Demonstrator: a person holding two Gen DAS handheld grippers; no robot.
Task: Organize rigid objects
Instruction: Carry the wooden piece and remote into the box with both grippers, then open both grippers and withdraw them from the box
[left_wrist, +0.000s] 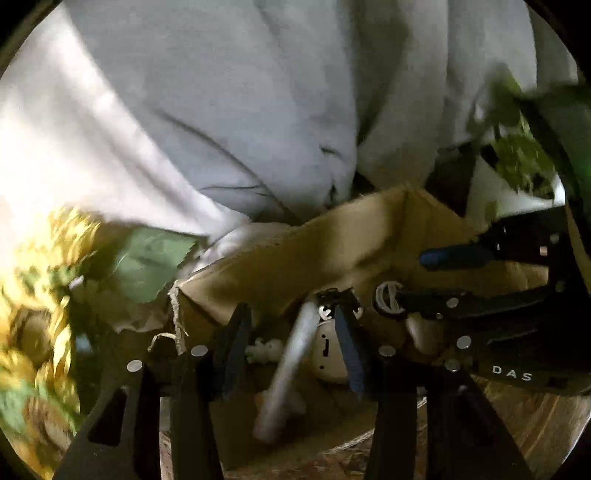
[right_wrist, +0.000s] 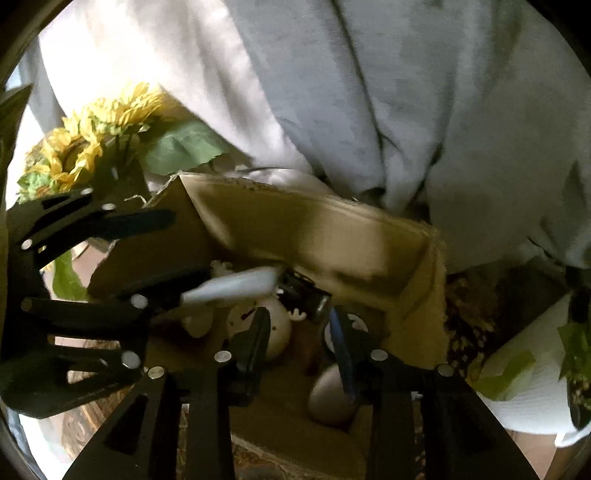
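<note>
An open cardboard box (left_wrist: 295, 254) (right_wrist: 314, 229) sits in front of a person in grey clothes. Inside lie a pale grey rod (left_wrist: 291, 365) (right_wrist: 236, 284), a cream egg-shaped object (left_wrist: 328, 354) (right_wrist: 269, 325), a small white figure (left_wrist: 264, 349) and a grey rounded object (right_wrist: 328, 395). My left gripper (left_wrist: 291, 332) is open over the box, the rod between its fingers but not pinched. It also shows in the right wrist view (right_wrist: 177, 251). My right gripper (right_wrist: 301, 336) is open above the box interior; it also shows in the left wrist view (left_wrist: 413, 277).
Artificial sunflowers (left_wrist: 40, 295) (right_wrist: 85, 144) with green leaves stand left of the box. A leafy plant (left_wrist: 517, 155) and white paper (right_wrist: 524, 373) are at the right. The box stands on a patterned wooden surface (left_wrist: 517, 421).
</note>
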